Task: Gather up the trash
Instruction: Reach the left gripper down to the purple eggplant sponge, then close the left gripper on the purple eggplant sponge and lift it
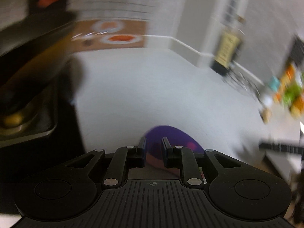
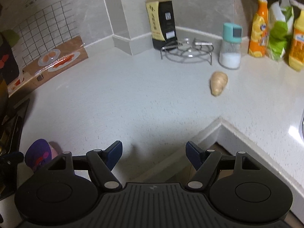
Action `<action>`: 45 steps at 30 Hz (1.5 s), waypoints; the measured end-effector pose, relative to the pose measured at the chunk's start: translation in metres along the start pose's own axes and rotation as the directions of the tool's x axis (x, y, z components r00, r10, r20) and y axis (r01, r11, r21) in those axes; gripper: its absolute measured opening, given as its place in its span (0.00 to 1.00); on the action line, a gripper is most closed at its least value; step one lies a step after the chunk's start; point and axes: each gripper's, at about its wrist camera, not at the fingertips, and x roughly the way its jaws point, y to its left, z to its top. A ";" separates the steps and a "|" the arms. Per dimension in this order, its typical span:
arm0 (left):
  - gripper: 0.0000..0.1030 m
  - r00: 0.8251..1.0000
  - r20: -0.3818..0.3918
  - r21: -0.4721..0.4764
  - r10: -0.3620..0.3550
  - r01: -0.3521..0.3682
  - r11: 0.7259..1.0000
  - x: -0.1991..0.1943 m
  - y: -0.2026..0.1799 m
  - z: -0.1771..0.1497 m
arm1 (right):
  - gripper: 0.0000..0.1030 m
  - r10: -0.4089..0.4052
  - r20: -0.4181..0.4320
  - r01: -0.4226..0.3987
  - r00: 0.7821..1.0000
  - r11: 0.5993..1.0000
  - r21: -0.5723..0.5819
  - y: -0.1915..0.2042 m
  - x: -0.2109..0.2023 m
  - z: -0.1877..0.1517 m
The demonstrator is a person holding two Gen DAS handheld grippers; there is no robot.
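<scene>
Purple wrapper pinched at the counter's edge
Left tongs point(image 1: 153, 149) clamp the purple wrapper point(image 1: 171, 136); right tongs point(image 2: 153, 153) hang apart above the white counter point(image 2: 133, 98).

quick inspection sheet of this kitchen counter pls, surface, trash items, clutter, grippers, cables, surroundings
surface: pale speckled countertop that turns a corner, no spills seen
job's things: purple wrapper, held between the left gripper's fingers; also seen at the lower left of the right wrist view
clutter: ginger root, salt shaker, wire trivet, dark sauce bottle, orange bottle, green bag, printed box against the wall
grippers: left gripper shut on the wrapper, view blurred; right gripper open, holding nothing, above the counter edge
cables: nothing seen
surroundings: grey wall, tiled panel at left, metal basin at far left
</scene>
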 end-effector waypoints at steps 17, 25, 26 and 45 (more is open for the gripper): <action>0.20 0.985 -0.065 -0.153 -0.162 0.150 0.977 0.043 0.002 0.014 | 0.72 -0.046 0.002 0.046 0.999 0.999 -0.001 -0.013 -0.021 -0.017; 0.20 0.978 -0.041 -0.039 -0.204 0.202 0.979 0.050 -0.022 0.028 | 0.72 -0.054 0.005 0.054 0.999 0.999 0.007 -0.020 -0.025 -0.016; 0.20 0.978 -0.028 -0.036 -0.205 0.204 0.978 0.044 -0.020 0.029 | 0.72 -0.034 0.011 0.035 0.999 0.999 -0.014 -0.014 -0.026 -0.016; 0.20 0.997 -0.044 0.026 -0.061 0.062 0.998 -0.003 0.006 0.013 | 0.39 0.388 -0.112 -0.402 0.915 0.849 -0.344 0.120 -0.015 -0.011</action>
